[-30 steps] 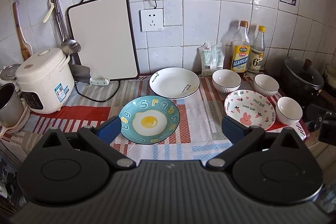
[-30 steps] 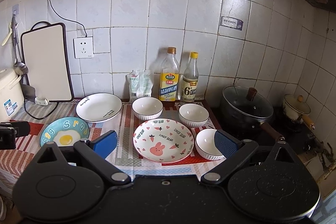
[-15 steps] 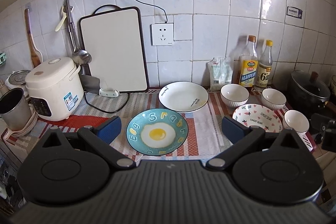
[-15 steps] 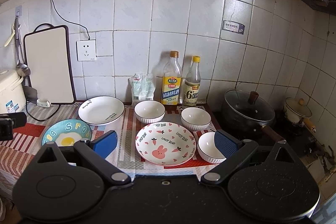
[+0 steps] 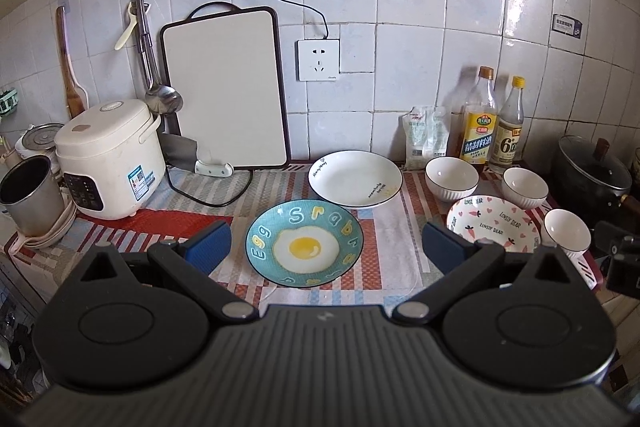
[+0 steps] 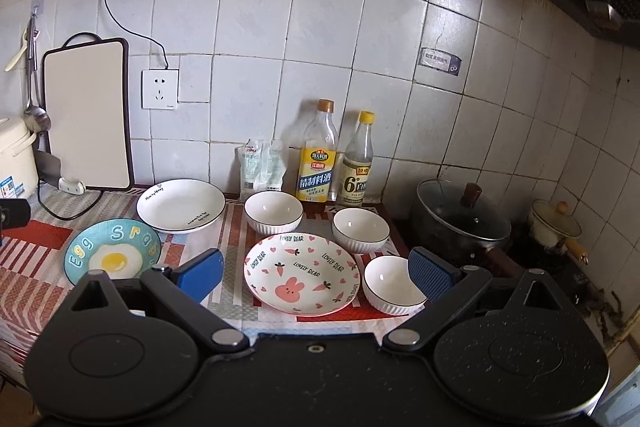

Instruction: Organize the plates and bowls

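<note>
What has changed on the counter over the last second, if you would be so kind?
Only the grippers moved. The left gripper has drawn back and up from the egg plate; the right gripper has pulled back slightly. Both are open and empty. The white plate, the bunny plate and the three bowls stayed where they were.

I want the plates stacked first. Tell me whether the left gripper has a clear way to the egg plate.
Probably yes. The left gripper is open, and the egg plate lies flat straight ahead between its fingers, apart from the white plate, with nothing between.
</note>
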A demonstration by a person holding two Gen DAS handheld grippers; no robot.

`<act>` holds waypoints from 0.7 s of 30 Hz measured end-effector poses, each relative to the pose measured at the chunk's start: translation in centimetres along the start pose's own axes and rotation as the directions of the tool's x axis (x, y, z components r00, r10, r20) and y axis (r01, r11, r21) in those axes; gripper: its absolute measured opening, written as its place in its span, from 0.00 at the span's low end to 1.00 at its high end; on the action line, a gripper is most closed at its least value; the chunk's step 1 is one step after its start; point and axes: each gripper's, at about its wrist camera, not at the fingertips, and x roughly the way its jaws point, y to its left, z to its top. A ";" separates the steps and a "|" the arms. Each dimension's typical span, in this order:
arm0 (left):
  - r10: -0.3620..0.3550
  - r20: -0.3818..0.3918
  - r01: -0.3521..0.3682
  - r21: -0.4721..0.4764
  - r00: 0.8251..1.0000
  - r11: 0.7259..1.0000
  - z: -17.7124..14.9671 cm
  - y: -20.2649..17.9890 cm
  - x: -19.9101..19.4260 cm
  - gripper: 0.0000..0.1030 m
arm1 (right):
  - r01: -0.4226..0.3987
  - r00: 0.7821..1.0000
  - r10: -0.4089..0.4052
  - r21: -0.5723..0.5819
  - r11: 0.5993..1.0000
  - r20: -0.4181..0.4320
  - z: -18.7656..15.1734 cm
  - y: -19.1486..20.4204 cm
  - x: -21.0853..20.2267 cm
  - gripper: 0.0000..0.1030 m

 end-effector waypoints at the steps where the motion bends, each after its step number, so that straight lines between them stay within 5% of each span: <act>1: 0.000 -0.002 0.000 0.002 1.000 1.000 0.0 0.0 -0.1 1.00 | 0.000 1.000 0.000 0.001 1.000 -0.001 0.0 -0.1 0.0 0.97; 16: -0.015 -0.107 0.017 0.018 0.994 1.000 1.3 0.8 0.4 1.00 | -0.059 0.998 0.063 -0.101 0.993 0.029 1.1 0.5 -0.7 0.98; 21: -0.021 -0.141 0.033 0.079 0.990 0.996 2.1 1.1 0.5 1.00 | -0.151 0.989 0.150 -0.093 0.984 -0.014 2.4 0.3 -0.3 0.98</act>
